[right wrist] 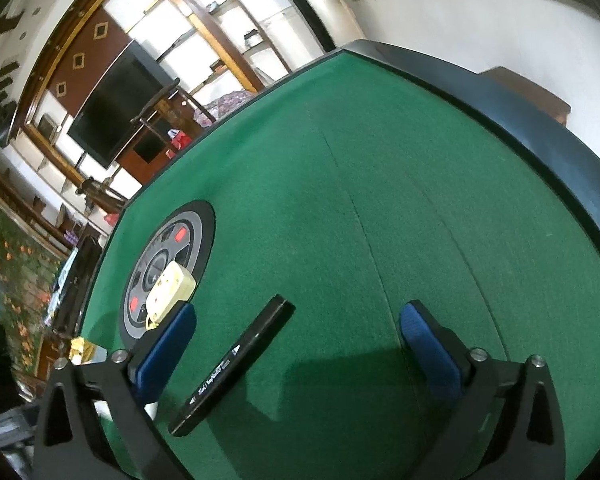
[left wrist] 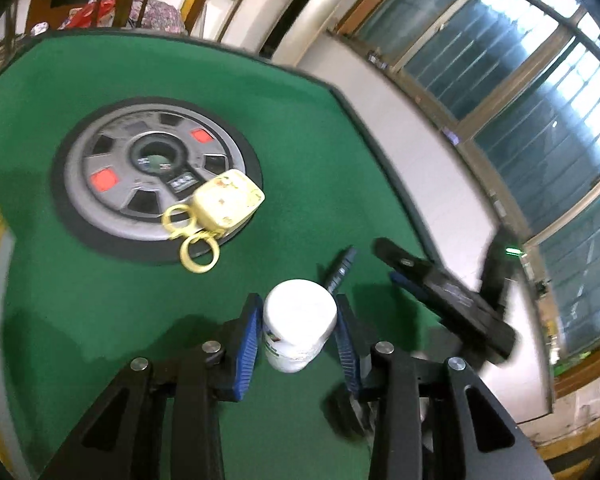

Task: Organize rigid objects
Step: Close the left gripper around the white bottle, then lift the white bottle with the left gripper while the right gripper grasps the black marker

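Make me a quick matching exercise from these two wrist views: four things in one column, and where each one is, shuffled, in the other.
1. white bottle
2. black marker
3. yellow tape measure
4. right gripper

A. on the grey wheel-like disc
B. lying on the green felt
C. jaws wide open, empty
D. between the left gripper pads

Pairs: 1-D, 2-B, 3-A, 4-C

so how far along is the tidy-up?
Nothing looks sorted yet. In hand: the left hand-held gripper has the white bottle between its pads, off the green table. The right hand-held gripper is wide open over the black marker, which still lies on the felt. Left: the marker and the yellow box lying on the centre disc.
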The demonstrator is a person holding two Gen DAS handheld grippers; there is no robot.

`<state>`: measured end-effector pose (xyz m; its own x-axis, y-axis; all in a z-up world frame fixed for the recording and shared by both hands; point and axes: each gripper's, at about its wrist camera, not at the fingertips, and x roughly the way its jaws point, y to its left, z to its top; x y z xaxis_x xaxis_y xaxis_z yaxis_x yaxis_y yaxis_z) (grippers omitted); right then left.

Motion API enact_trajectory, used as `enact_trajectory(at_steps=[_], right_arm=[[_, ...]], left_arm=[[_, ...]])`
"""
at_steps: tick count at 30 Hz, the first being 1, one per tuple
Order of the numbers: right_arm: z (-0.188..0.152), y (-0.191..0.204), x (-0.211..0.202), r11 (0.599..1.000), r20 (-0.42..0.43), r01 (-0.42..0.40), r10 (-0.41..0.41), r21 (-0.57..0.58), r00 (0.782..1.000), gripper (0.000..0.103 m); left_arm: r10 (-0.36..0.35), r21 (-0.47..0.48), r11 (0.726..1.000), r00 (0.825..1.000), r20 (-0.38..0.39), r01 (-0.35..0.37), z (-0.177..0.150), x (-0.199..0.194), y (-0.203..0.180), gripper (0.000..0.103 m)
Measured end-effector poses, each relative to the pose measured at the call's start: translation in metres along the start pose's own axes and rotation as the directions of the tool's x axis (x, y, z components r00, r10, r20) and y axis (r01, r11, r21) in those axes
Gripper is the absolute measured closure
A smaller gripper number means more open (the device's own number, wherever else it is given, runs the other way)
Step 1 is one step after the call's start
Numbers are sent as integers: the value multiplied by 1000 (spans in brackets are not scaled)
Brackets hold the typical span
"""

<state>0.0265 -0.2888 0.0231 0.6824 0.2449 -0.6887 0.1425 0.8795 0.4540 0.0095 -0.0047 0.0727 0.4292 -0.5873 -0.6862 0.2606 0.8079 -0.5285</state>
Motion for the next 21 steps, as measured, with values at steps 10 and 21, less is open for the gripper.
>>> enact_trajectory(at_steps=[10,21], right_arm=[[-1,1,2,999,27,0,1,-35,1000,0],[-14,75,38,945,-273,214,-280,-246,920,0]], left_arm=[[-57,-16,998,987,152,60,-60,-104,27,66],[-43,-27,998,956,292,53,-96,-164,66,66]])
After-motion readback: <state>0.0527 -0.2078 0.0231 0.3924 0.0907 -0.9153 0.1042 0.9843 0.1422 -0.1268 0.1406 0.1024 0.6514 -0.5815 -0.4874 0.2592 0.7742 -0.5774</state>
